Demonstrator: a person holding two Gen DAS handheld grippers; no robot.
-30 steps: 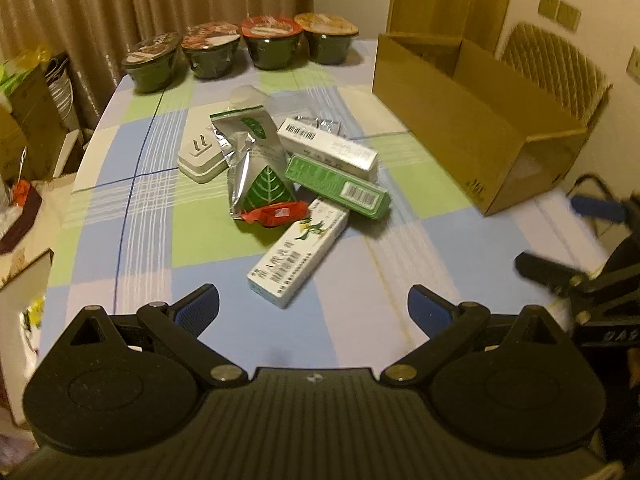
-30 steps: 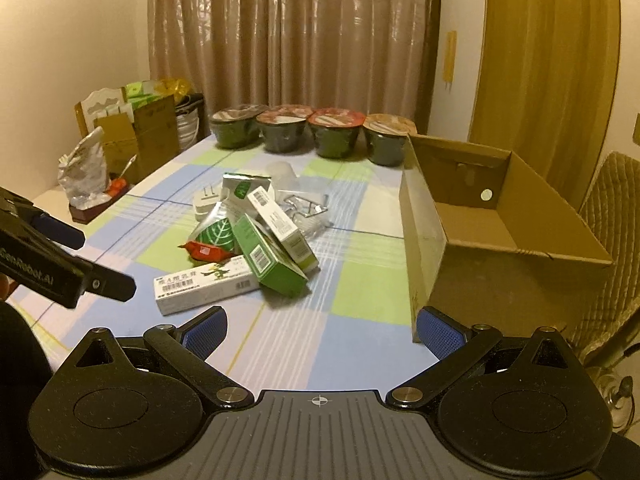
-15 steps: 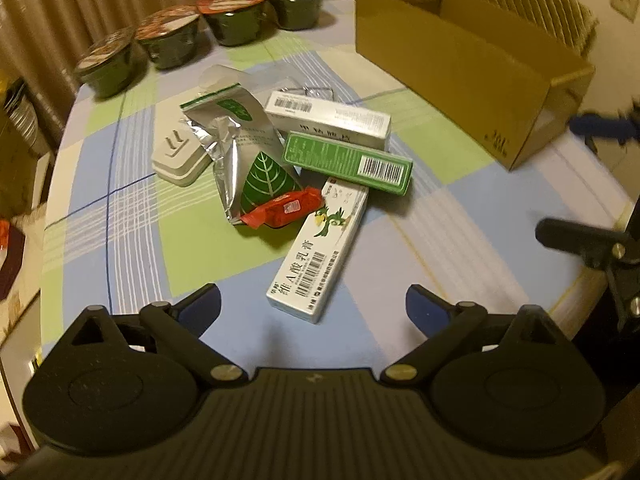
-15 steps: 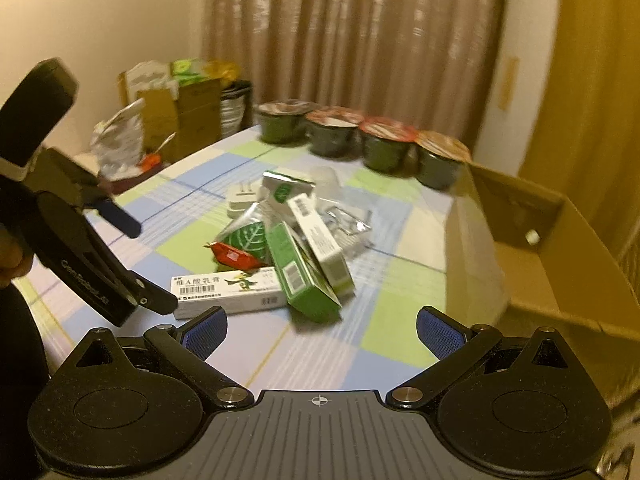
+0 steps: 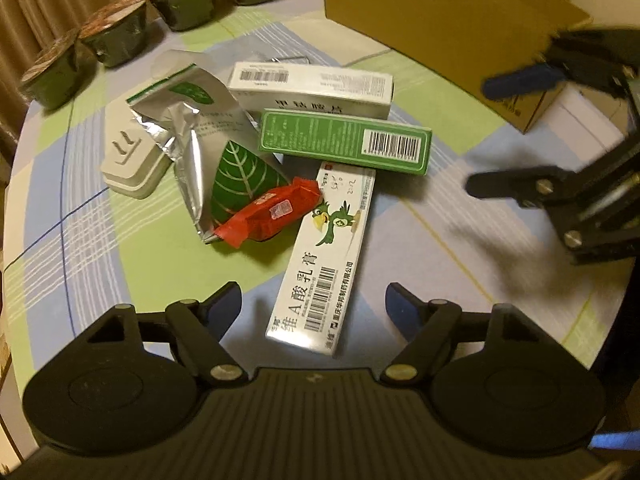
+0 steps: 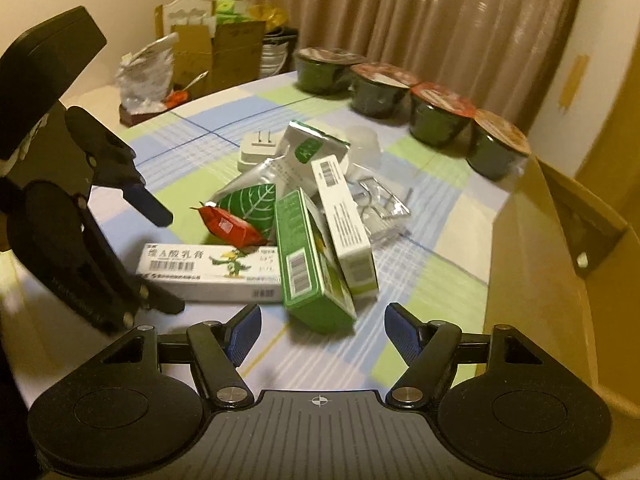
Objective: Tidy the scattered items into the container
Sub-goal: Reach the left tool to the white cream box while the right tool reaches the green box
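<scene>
A pile lies on the checked tablecloth point(image 5: 76, 240). In it are a white parrot-print box point(image 5: 324, 264) point(image 6: 208, 266), a green box point(image 5: 344, 142) point(image 6: 312, 256), a white box point(image 5: 312, 88) point(image 6: 344, 224), a foil leaf pouch point(image 5: 204, 144) point(image 6: 256, 192), a red packet point(image 5: 272, 212) point(image 6: 230, 226) and a white plug adapter point(image 5: 130, 164) point(image 6: 258, 150). The open cardboard box point(image 5: 440, 28) point(image 6: 552, 280) stands to the right. My left gripper point(image 5: 314, 304) point(image 6: 166, 260) is open, and its fingers straddle the parrot box's near end. My right gripper point(image 6: 322, 324) point(image 5: 490, 136) is open just before the green box's end.
Several lidded green bowls point(image 5: 120, 32) point(image 6: 440, 120) line the table's far edge. A clear blister pack point(image 6: 376, 204) and a clear cup point(image 6: 362, 144) lie behind the pile. Bags and cartons point(image 6: 192, 52) stand beyond the left edge, before a curtain.
Both grippers have moved in and down towards the pile. The left one has come to the parrot box's end, and the right one has closed on the green box. Nothing has been picked up.
</scene>
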